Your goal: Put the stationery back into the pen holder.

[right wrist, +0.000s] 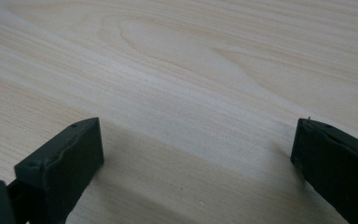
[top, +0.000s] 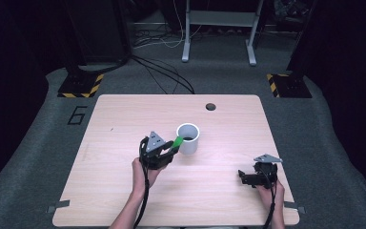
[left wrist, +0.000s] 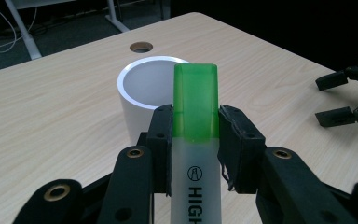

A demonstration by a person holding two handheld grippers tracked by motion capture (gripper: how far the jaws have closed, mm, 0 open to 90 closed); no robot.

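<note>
1. Dark room, grey carpet, cables trailing off toward a metal frame at the top of the frame; in the middle sits a pale wooden bench (top: 124, 114) with a small round hole near its far edge.
2. Here's the action: a green-capped highlighter (left wrist: 195, 121), pinched firmly between the jaws of the left tool (top: 164, 151), just left of centre in the high view.
3. The pads press on the marker's sides right where the green cap meets the white barrel; cap points forward, away from the hand.
4. Straight ahead of that cap stands a white cup (top: 188, 138), upright, mouth open. In the left gripper view the cap tip overlaps the cup's near rim, but whether it touches I can't tell.
5. The marker's long axis runs toward the cup, tilted up a little; by my reading the next move wants it tipped upright over the opening, then released.
6. The left hand is clearly the nearer one to the cup.
7. Over at lower right, the right tool (top: 248, 176) rests low over bare bench, jaws spread wide, nothing between them.
</note>
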